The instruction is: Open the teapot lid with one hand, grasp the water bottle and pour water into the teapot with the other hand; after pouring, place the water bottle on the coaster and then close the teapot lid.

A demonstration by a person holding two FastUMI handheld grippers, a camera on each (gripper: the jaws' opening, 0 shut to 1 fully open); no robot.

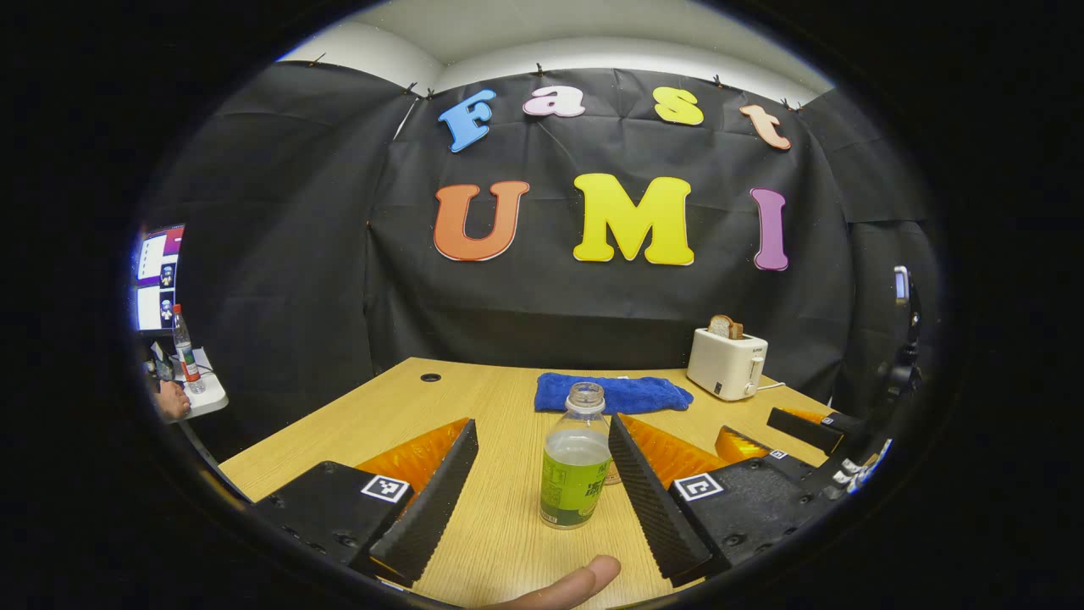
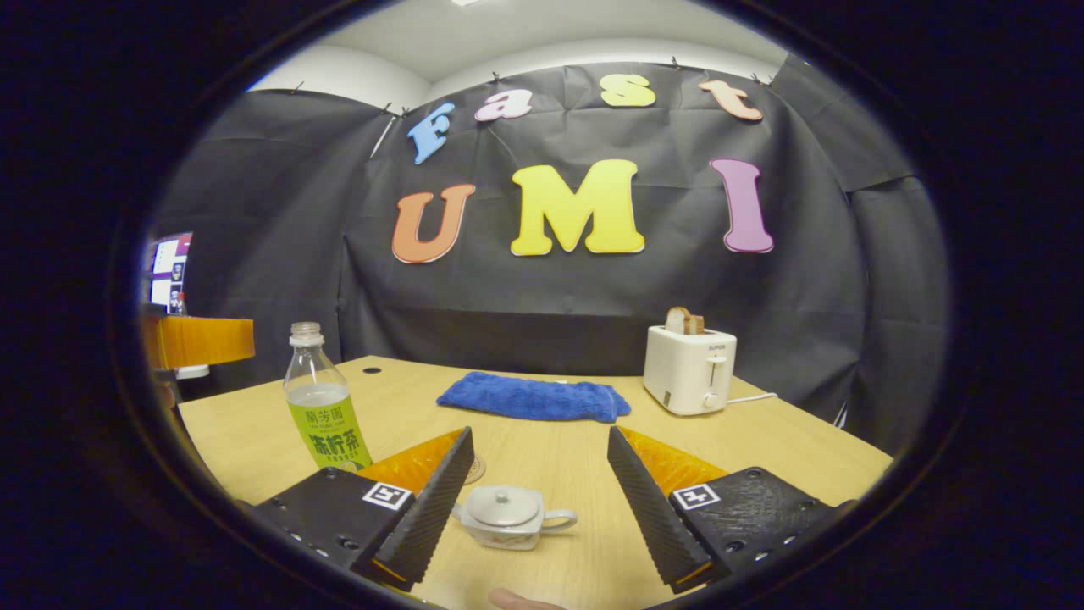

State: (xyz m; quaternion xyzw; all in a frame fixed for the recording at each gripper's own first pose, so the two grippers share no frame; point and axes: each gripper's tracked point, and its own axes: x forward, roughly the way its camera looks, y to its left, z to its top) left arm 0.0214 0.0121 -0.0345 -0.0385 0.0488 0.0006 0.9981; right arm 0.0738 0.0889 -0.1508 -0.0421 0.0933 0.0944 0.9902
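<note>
left gripper [image 1: 542, 496] is held wide open, nothing gripped; the clear plastic water bottle with green label [image 1: 575, 462] stands uncapped between its fingers, nearer the right-hand finger, apart from both as far as can be told. the spread appears set to take the bottle's body when closed. a coaster edge may be seen just behind the bottle base, too small to confirm.

right gripper [image 2: 540, 500] is likewise held wide open and empty. the small white ceramic teapot [image 2: 512, 517] sits low between its fingers, just beside the left-hand one, its lid [image 2: 505, 507] on. the pose is judged a lining-up over the lid knob, so lid opening is not yet done.

from the right gripper, the bottle is seen ahead and well to the left; beyond both tools lie a folded blue towel [image 2: 533, 396] and a white toaster with bread [image 2: 689, 369] on the light wooden table [image 2: 762, 449]. the far placing of these leaves the work zone free.

a fingertip [image 1: 576, 585] is seen under the left gripper.
</note>
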